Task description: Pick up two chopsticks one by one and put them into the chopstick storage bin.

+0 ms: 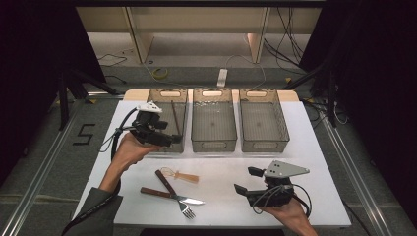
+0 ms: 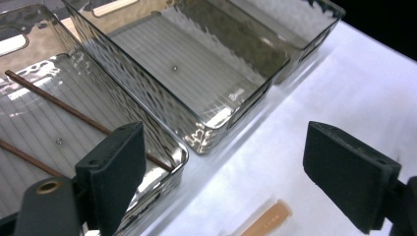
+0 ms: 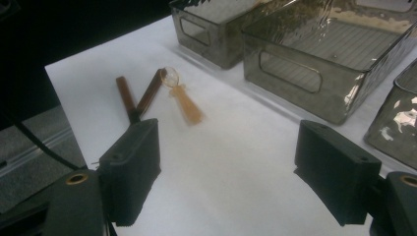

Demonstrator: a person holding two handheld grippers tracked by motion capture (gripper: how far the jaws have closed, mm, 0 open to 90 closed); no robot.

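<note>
My left gripper point(image 1: 169, 139) hovers open over the front edge of the left grey bin point(image 1: 158, 94), with nothing between its jaws. Two brown chopsticks point(image 2: 54, 103) lie inside that bin point(image 2: 162, 142), one of them seen as a thin stick point(image 1: 175, 118) from above. My right gripper point(image 1: 247, 180) is held open and empty above the table's front right. A clear amber spoon point(image 1: 181, 175) lies on the white table point(image 1: 295, 147). In front of it a brown-handled fork point(image 1: 164, 181) crosses a brown-handled knife point(image 1: 152, 192). The spoon point(image 3: 182, 96) lies ahead of the right gripper point(image 3: 231, 172), and its handle tip point(image 2: 268, 221) is below the left gripper point(image 2: 226, 167).
A middle bin point(image 1: 213, 142) and a right bin point(image 1: 264, 143) stand beside the left one along the table's back; both look empty. Black cables trail from each gripper. Beyond the table's edges are floor, cables and dark curtains.
</note>
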